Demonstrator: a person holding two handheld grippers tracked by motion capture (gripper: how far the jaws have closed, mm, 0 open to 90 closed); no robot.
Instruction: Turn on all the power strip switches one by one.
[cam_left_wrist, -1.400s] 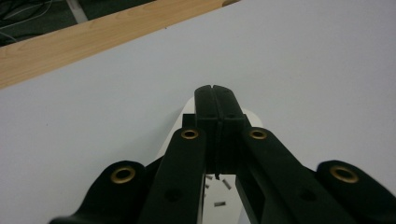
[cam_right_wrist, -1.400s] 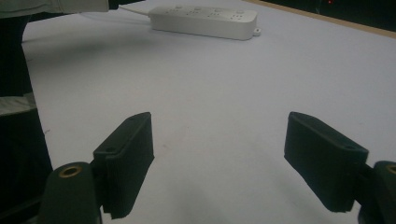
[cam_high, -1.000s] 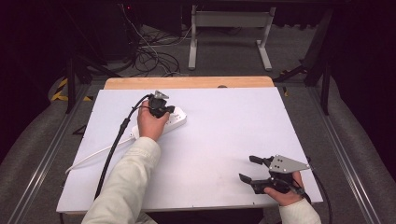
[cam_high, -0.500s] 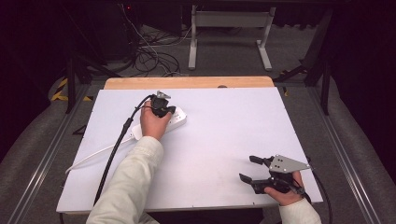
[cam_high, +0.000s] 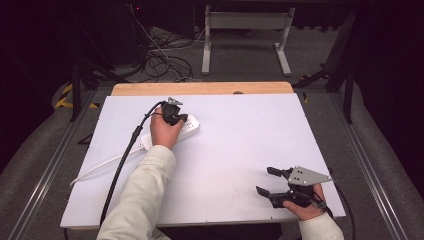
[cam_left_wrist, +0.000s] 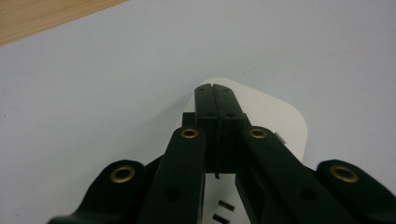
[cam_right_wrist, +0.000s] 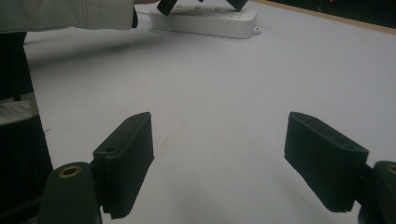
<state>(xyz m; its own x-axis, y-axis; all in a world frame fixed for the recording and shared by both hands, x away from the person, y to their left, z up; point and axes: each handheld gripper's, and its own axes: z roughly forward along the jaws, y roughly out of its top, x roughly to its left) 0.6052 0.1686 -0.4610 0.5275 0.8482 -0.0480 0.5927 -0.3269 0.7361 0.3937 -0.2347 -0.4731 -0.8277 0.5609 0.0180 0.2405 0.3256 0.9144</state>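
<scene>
A white power strip (cam_high: 192, 128) lies on the white table cover at the back left, its white cord (cam_high: 100, 167) trailing toward the left edge. My left gripper (cam_high: 181, 119) hovers over the strip's far end, shut, with the jaws pressed together and nothing visible between them. In the left gripper view the closed tips (cam_left_wrist: 215, 89) sit just above the rounded end of the strip (cam_left_wrist: 280, 116), with sockets showing below. My right gripper (cam_high: 264, 180) rests near the front right, open and holding nothing. In the right gripper view its pads (cam_right_wrist: 126, 154) stand wide apart, and the strip (cam_right_wrist: 205, 21) lies far ahead.
The white cover (cam_high: 240, 140) spreads over a table with a wooden strip (cam_high: 200, 88) along the far edge. A black gripper cable (cam_high: 125, 160) runs beside the left sleeve (cam_high: 145, 195). Beyond the table are floor cables and a metal stand.
</scene>
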